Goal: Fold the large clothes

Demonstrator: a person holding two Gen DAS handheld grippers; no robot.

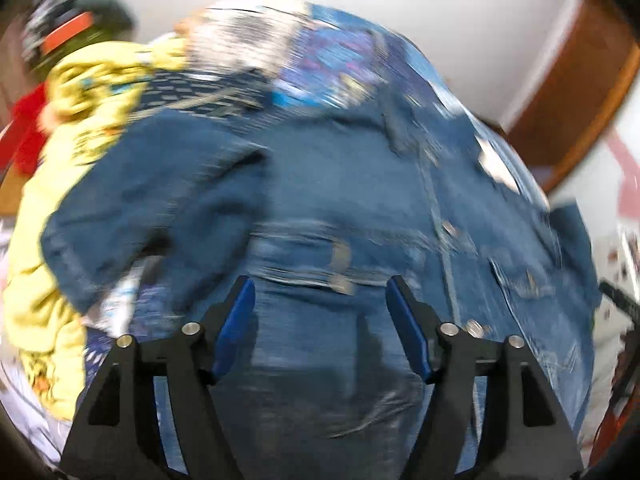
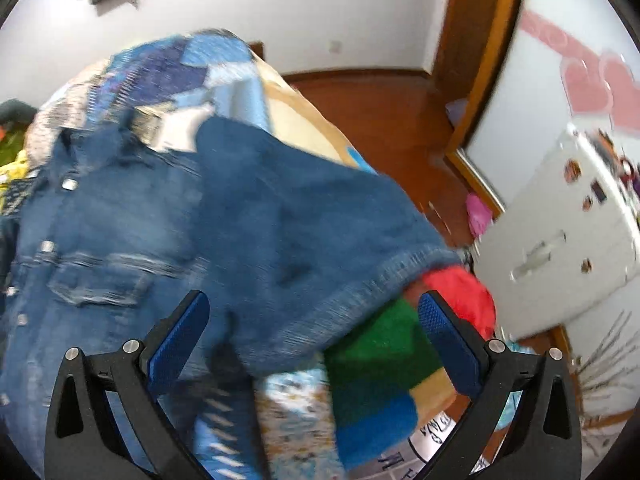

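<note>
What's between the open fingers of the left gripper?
Only denim jacket cloth shows between the left gripper's fingers in the left wrist view, though blurred.

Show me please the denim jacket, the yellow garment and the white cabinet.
denim jacket (image 1: 340,184): left wrist view, middle of its body.
yellow garment (image 1: 92,80): left wrist view, upper folds.
white cabinet (image 2: 560,240): right wrist view, its front.

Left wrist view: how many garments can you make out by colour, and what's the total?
Blue denim: 1, the jacket
Yellow: 1, a garment left of the jacket
Red: 1, a garment at the far left
Total: 3. Motion blur may hide others; the patterned cover is not counted.
</note>
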